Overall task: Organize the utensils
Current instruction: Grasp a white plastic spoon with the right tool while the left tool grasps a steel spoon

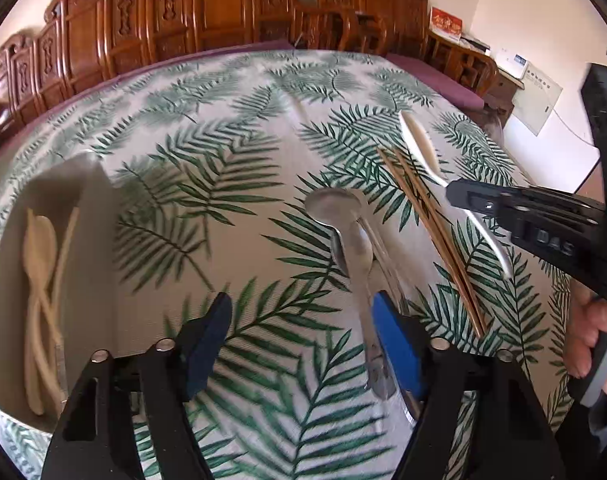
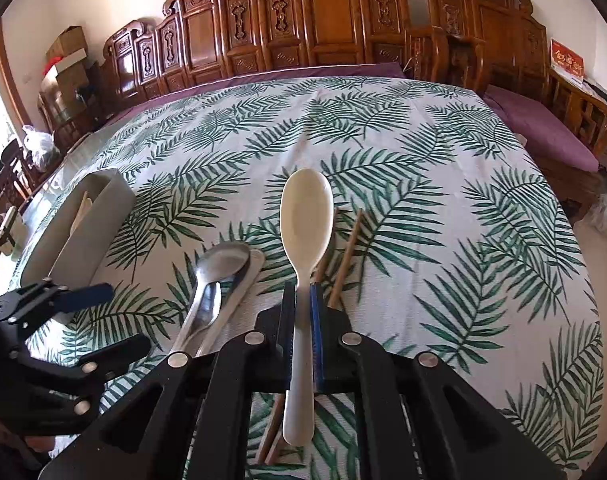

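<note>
We see a big table with a leafy green cloth (image 2: pixel 443 208), and carved wooden chairs (image 2: pixel 303 20) stand along its far edge. The far half of the cloth is bare. On the left sits a pale box (image 1: pixel 99 208) near the table's left edge. The left view looks down into it and shows cream spoons (image 1: pixel 39 264) lying inside; the right view shows mostly its outer wall. Next comes the left gripper (image 1: pixel 299 344). Its fingers are wide apart and hold nothing. A shiny metal spoon (image 1: pixel 335 208) lies on the cloth, and its handle runs beside the blue pad of the right finger. Right of it lie two brown chopsticks (image 1: pixel 427 224), side by side. Then comes the right gripper (image 2: pixel 302 304). Its fingers are pressed tight on the handle of a cream spoon (image 2: pixel 306 216), which is up off the cloth above the chopsticks. Only the left view shows the hand (image 1: pixel 591 332) on the right gripper's grip.
</note>
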